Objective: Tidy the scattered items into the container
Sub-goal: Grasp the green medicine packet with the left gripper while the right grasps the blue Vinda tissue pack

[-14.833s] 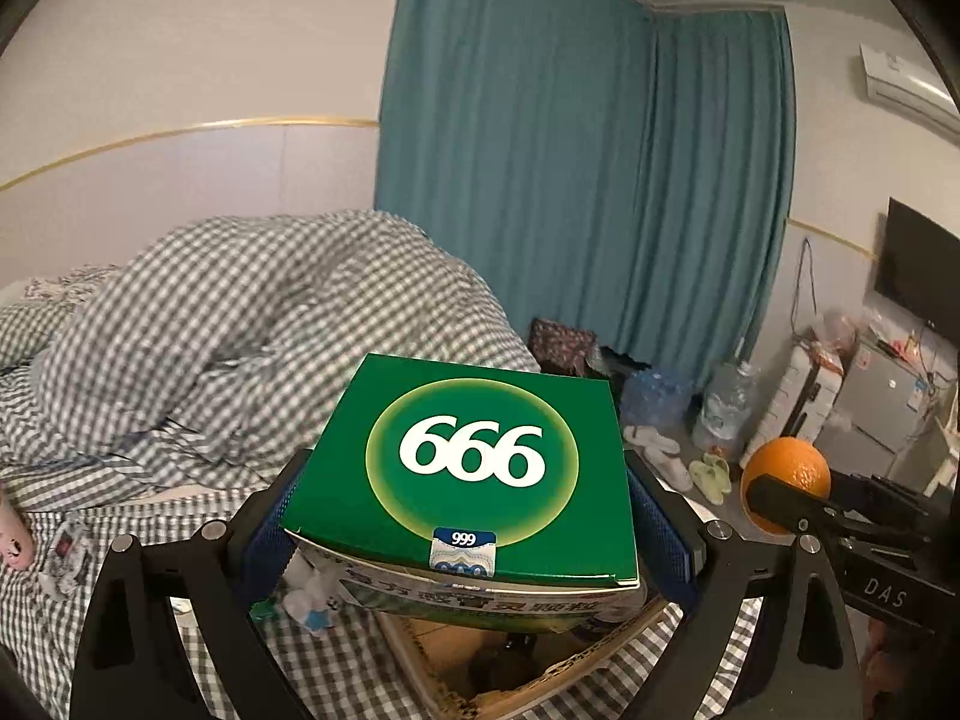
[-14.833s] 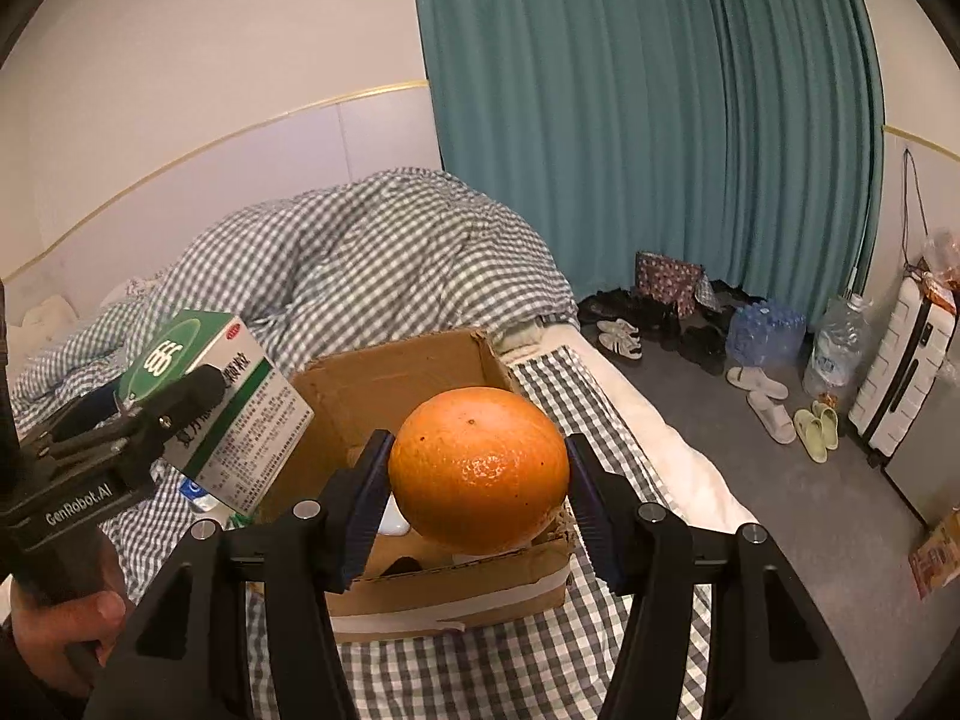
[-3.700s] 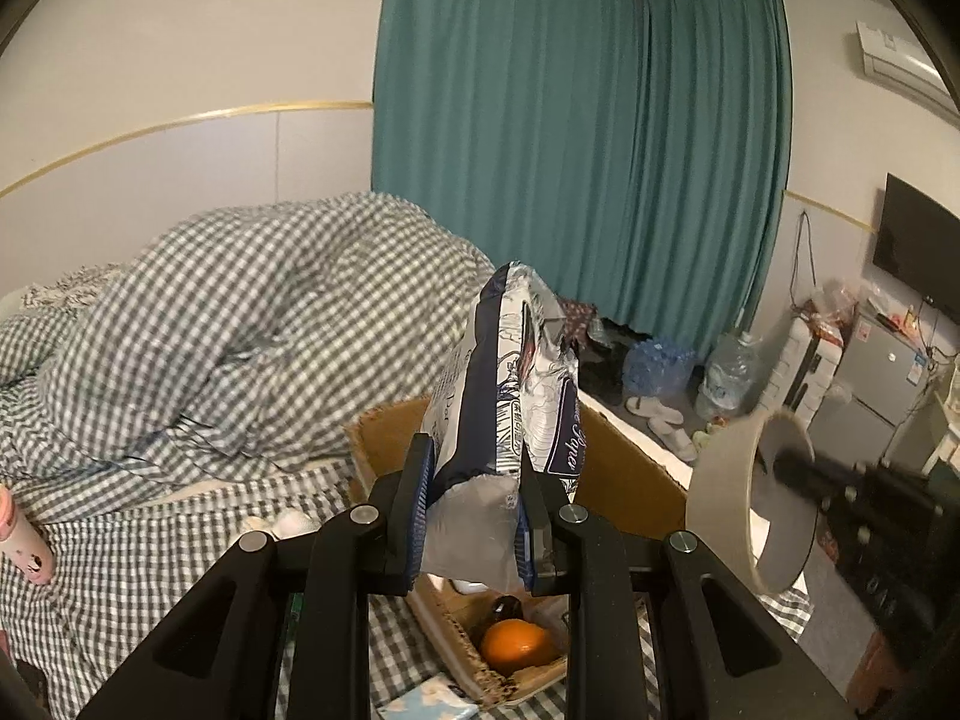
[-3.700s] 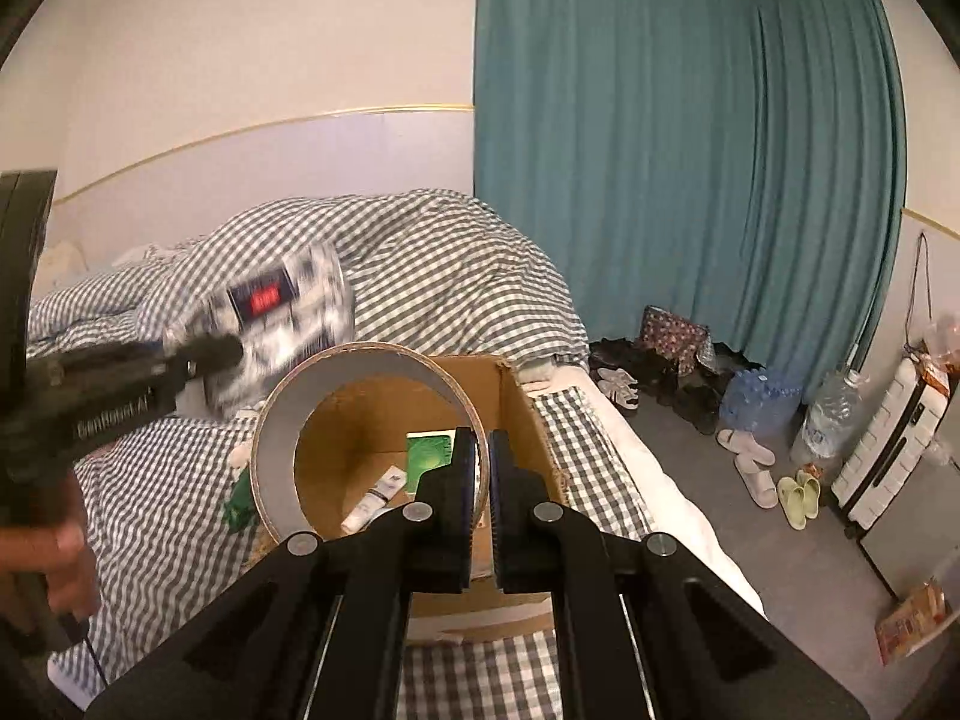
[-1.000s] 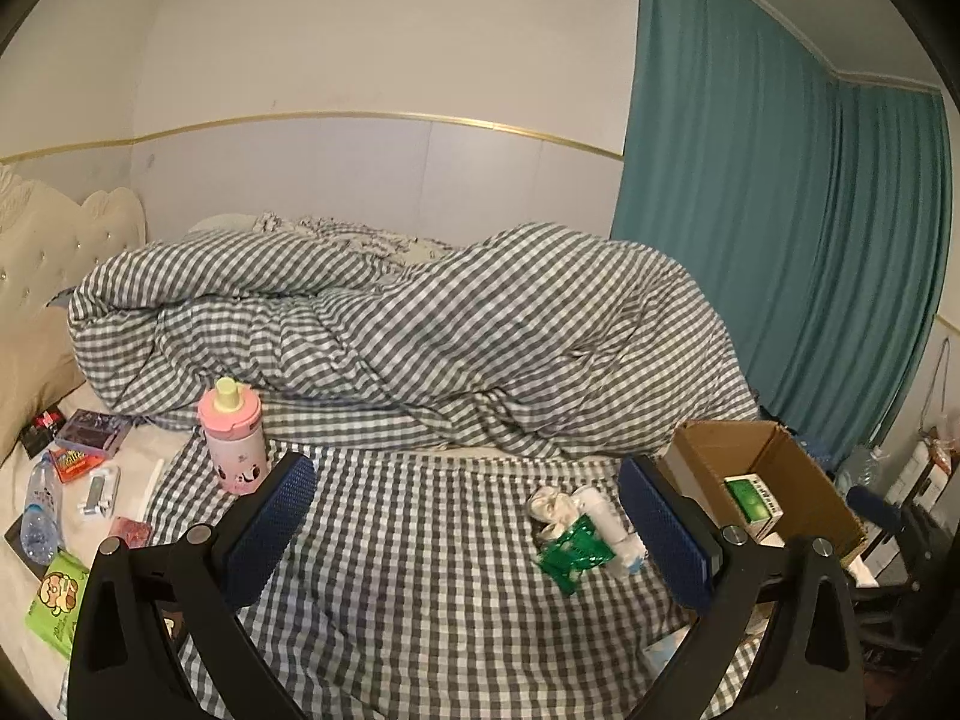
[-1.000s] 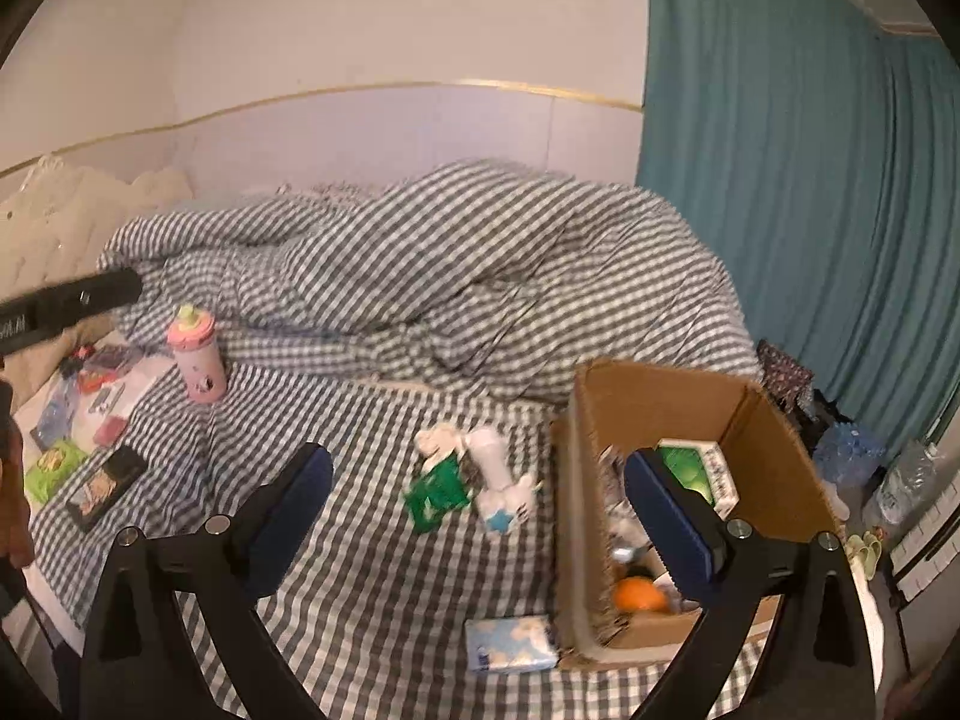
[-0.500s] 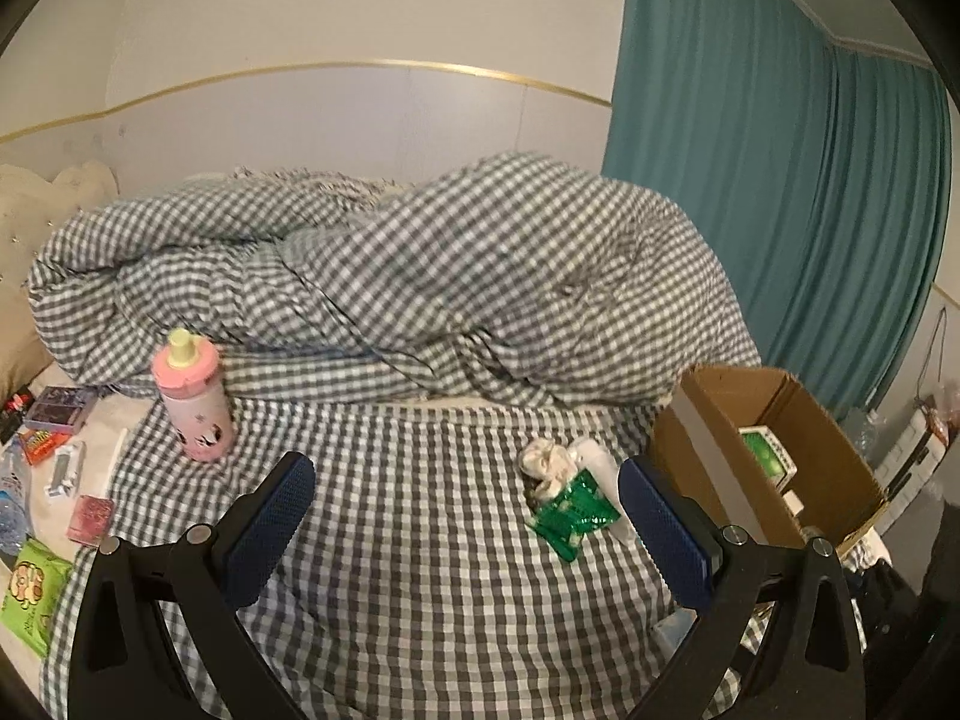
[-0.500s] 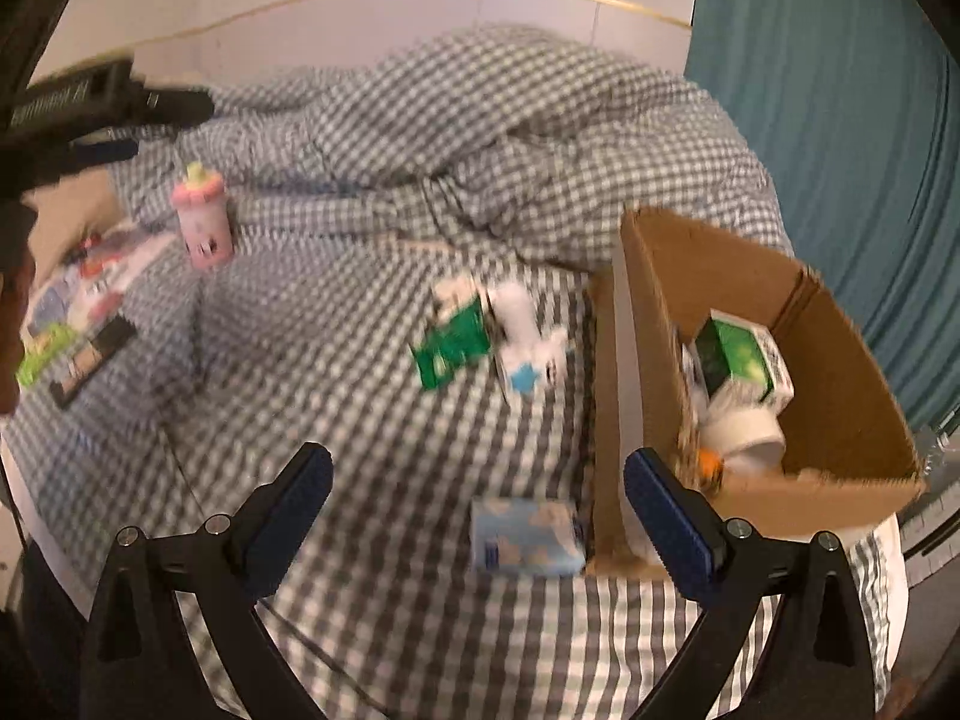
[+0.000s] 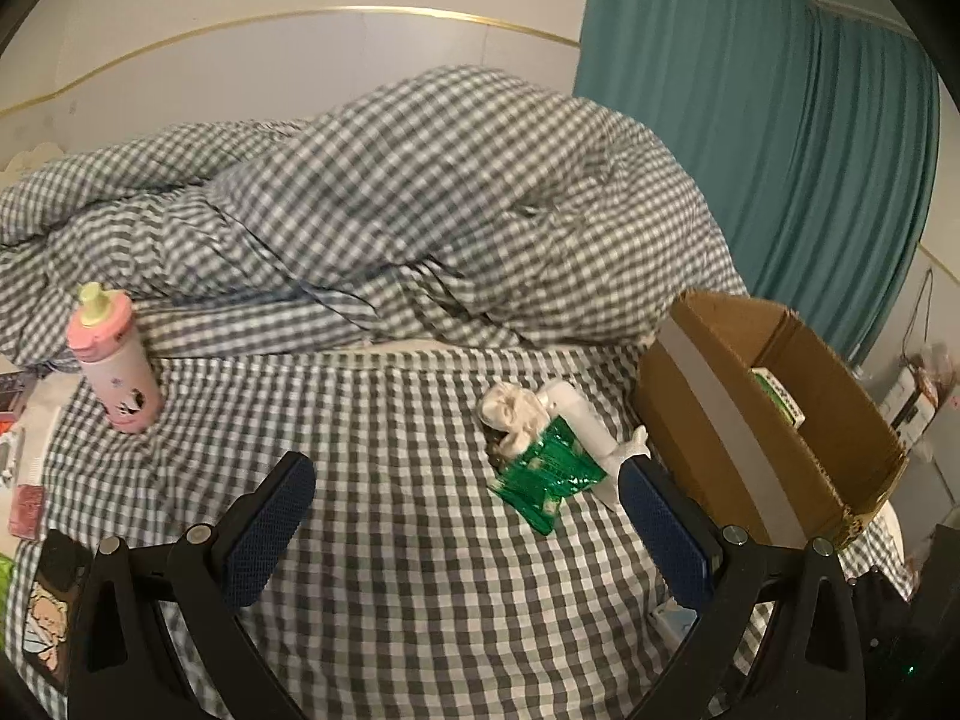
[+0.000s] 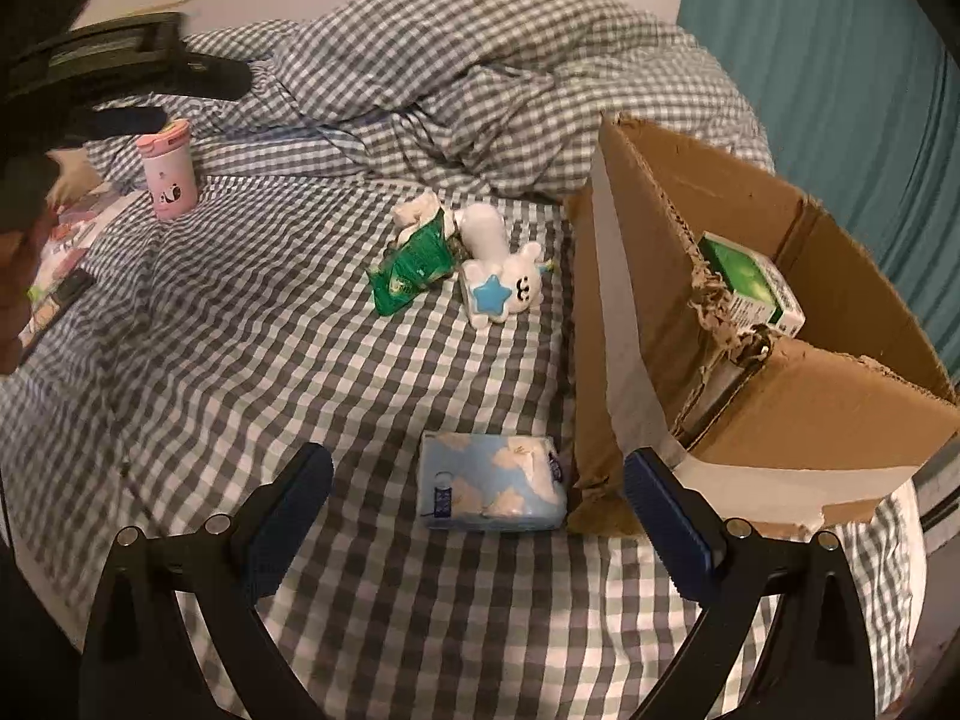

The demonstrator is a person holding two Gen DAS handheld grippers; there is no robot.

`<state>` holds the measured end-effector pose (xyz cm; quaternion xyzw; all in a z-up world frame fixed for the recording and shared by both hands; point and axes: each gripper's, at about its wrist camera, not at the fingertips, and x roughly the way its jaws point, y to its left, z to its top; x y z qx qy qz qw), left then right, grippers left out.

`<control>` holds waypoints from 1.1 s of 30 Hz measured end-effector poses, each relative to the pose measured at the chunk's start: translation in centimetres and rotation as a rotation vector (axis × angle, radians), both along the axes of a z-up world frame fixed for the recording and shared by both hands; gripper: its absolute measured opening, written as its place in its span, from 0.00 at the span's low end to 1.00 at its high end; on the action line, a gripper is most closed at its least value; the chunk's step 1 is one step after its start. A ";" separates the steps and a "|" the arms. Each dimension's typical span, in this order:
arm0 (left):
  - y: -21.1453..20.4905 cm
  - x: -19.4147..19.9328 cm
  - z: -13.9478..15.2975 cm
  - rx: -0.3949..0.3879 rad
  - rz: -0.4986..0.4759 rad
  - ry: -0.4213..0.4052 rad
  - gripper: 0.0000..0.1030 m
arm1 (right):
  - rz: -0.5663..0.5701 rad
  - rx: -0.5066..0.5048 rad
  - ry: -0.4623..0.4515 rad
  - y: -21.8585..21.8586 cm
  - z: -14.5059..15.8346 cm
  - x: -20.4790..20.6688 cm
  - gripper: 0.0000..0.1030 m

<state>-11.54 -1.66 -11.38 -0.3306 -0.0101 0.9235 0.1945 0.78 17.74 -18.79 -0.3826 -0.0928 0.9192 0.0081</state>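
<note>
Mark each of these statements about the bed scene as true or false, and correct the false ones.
1. Both grippers are empty and open. True: the left gripper and right gripper hold nothing.
2. The blue tissue pack lies inside the cardboard box. False: it lies on the checked sheet beside the box.
3. A green and white carton is in the box. True.
4. The pink bottle lies on its side. False: it stands upright.
5. The green packet lies next to the white toy. True.
</note>
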 end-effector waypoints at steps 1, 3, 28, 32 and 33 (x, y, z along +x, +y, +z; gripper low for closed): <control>0.4 -0.2 -0.4 -0.001 -0.010 -0.002 1.00 | 0.010 0.022 -0.003 -0.2 -0.5 0.0 0.95; 1.0 -0.5 -1.0 -0.004 -0.021 -0.005 1.00 | 0.016 0.053 -0.018 -0.3 -1.4 -0.2 0.95; 6.3 -5.4 -7.7 -0.043 -0.111 -0.123 1.00 | -0.070 -0.026 -0.114 1.3 -5.5 -2.3 0.82; 7.0 -6.6 -8.6 -0.043 -0.126 -0.146 1.00 | -0.067 -0.033 -0.148 1.1 -6.4 -3.0 0.79; 7.2 -6.8 -8.8 -0.043 -0.132 -0.147 1.00 | -0.080 -0.054 -0.155 1.4 -6.5 -3.1 0.71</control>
